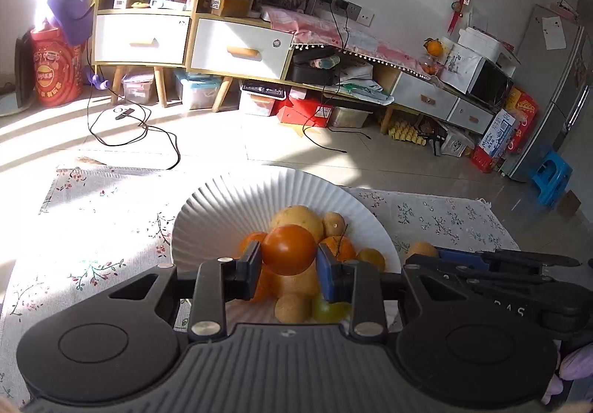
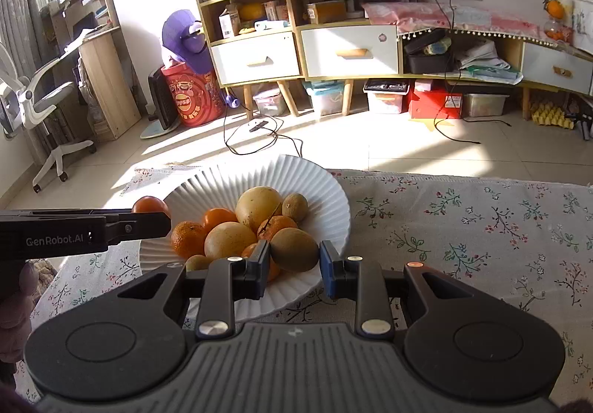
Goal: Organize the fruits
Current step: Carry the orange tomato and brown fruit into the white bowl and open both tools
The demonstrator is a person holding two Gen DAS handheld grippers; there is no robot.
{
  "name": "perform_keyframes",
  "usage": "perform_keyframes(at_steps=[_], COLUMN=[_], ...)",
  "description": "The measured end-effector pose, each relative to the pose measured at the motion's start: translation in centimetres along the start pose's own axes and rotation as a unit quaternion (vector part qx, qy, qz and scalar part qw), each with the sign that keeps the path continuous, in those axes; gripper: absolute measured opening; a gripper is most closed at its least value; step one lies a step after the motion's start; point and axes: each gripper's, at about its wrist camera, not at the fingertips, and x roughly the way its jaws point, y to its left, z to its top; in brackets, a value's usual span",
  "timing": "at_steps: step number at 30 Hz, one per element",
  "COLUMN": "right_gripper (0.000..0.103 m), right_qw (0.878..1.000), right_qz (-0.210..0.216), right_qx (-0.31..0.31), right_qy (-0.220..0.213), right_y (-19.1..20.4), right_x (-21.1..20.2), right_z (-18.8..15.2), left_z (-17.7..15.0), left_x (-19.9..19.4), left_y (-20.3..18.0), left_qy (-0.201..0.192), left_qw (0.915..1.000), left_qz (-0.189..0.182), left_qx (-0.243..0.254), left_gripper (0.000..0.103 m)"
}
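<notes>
A white pleated paper plate [image 1: 222, 213] [image 2: 326, 198] on the floral tablecloth holds several fruits: oranges, yellow-brown round fruits and kiwis. My left gripper [image 1: 289, 259] is shut on a red-orange tomato [image 1: 290, 249] and holds it above the plate's fruit pile; the tomato also shows in the right wrist view [image 2: 150, 206], at the plate's left edge. My right gripper [image 2: 293, 257] has its jaws on either side of a brown kiwi [image 2: 294, 249] at the plate's near right edge, with small gaps at the pads. The right gripper appears in the left wrist view [image 1: 481, 265].
The floral tablecloth [image 2: 481, 227] covers the table to the right of the plate. Beyond the table's far edge lies a tiled floor with black cables [image 2: 259, 139], cabinets [image 2: 333, 50], and storage boxes.
</notes>
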Motion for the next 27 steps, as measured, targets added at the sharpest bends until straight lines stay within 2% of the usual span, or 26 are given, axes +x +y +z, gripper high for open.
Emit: perform_keyframes(at_steps=[8,14,18,27], right_gripper=[0.026,0.026,0.026,0.027], right_qw=[1.0,1.0,1.0,1.0], right_qz=[-0.002,-0.007,-0.007,0.003], right_qx=[0.017,0.023,0.018,0.019], right_qy=[0.006,0.014,0.013,0.017], right_y=[-1.3,-1.6,-1.5,-1.4], right_x=[2.5,3.5,3.7,4.0], right_z=[0.7,0.8,0.6,1.2], left_z=[1.4,2.1,2.1,2.8], left_x=[3.7,5.5,6.0,6.0], left_y=[1.2,2.5,2.7,2.7], left_qy=[0.022,0.052,0.065,0.065], left_qw=[0.9997,0.9979,0.9964,0.9964], left_qz=[-0.006,-0.002,-0.011,-0.007], left_qx=[-0.009,-0.038,-0.053,-0.053], left_gripper=[0.018,0.018,0.018,0.019])
